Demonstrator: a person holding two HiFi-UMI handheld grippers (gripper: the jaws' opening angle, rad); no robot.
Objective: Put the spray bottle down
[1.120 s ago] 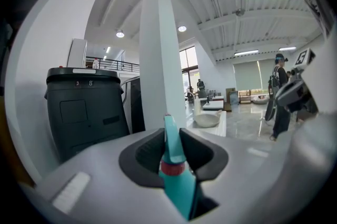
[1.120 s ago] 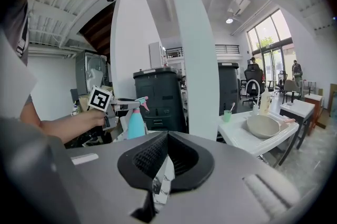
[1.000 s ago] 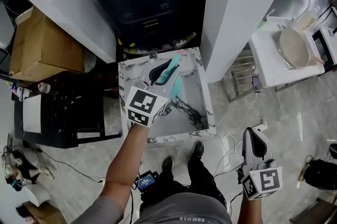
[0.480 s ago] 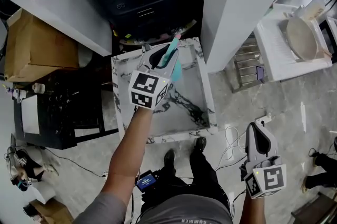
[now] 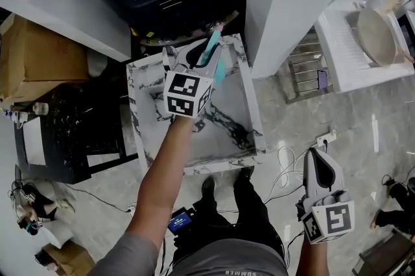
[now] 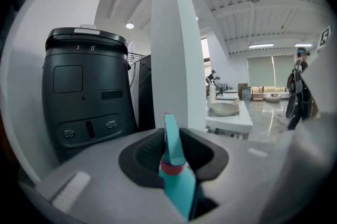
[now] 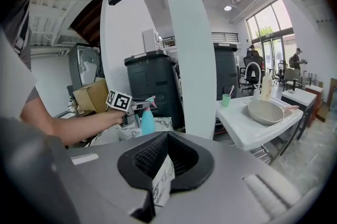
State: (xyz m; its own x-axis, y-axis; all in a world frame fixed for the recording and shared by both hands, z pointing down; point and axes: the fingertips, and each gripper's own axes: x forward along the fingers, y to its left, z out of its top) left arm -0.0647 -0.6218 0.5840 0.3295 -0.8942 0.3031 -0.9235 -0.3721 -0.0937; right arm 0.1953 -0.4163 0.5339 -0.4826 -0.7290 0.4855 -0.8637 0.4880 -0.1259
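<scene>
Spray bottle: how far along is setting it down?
Done: the left gripper is shut on the teal spray bottle over the marble table. In hand: the bottle is held; whether its base touches the top is unclear. Left: set it down, open the gripper, withdraw. The right gripper hangs aside, shut on a white slip.

Teal spray bottle (image 5: 217,67) (pink-tipped nozzle), upright, held over marbled table (image 5: 227,109).
</scene>
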